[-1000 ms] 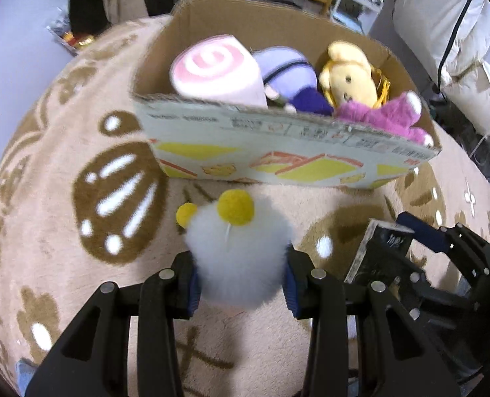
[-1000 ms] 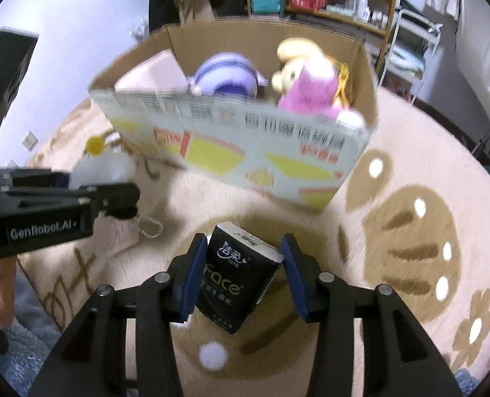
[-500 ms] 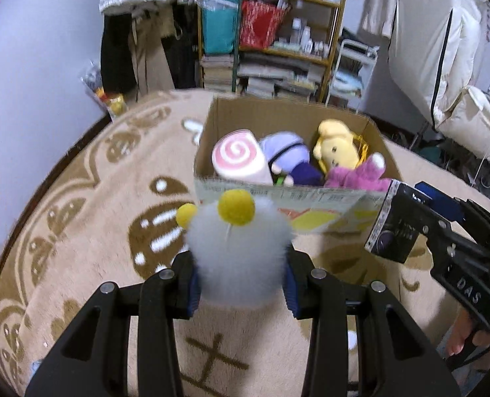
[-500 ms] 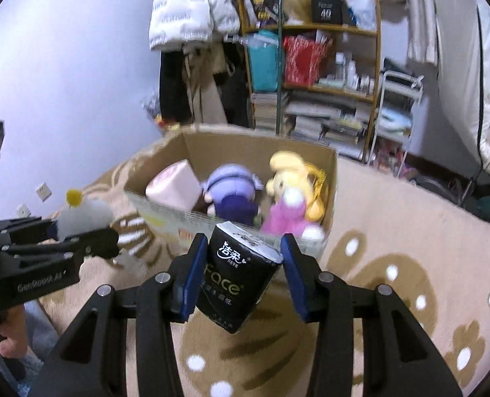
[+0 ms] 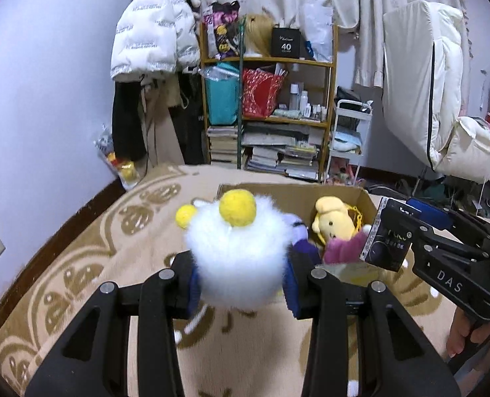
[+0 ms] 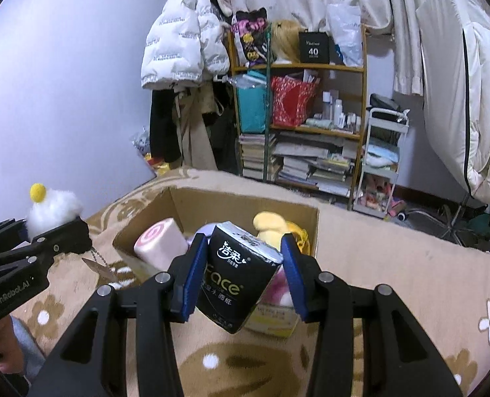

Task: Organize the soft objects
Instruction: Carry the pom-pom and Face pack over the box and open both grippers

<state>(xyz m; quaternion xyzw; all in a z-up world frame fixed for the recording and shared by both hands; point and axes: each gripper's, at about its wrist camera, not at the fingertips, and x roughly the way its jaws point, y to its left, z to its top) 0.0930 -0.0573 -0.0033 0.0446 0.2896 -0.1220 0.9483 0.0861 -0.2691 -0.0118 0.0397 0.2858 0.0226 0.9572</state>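
Above a beige rug (image 5: 79, 254) patterned with brown motifs, both tools are held in the air on the near side of an open cardboard box (image 6: 245, 205). Left tool (image 5: 241, 281): its two blue-padded fingers (image 5: 194, 284) are pressed against the sides of a fluffy white plush (image 5: 240, 258) bearing two yellow pom-poms, which bulges forward from the grip and partly hides the box behind it. Right tool (image 6: 241, 276): its blue pads clamp a black tissue pack (image 6: 238, 274) printed with white characters and the word "Face", held tilted, in front of the near wall of the box. Box contents, as seen from the right wrist view: a pink swirl roll cushion (image 6: 160, 243) at the left, a yellow plush (image 6: 271, 221) toward the right, and parts of a purple toy and a pink toy mostly hidden behind the pack. From the left wrist view the yellow plush (image 5: 332, 220) sits upright against the box's right wall, with a magenta plush (image 5: 342, 248) just in front of it. Background: a wooden shelf (image 6: 298, 99) stacked with books, bags and bottles, a white puffer jacket (image 6: 182, 39) hanging beside it, and a small white trolley (image 6: 382, 162) to its right.
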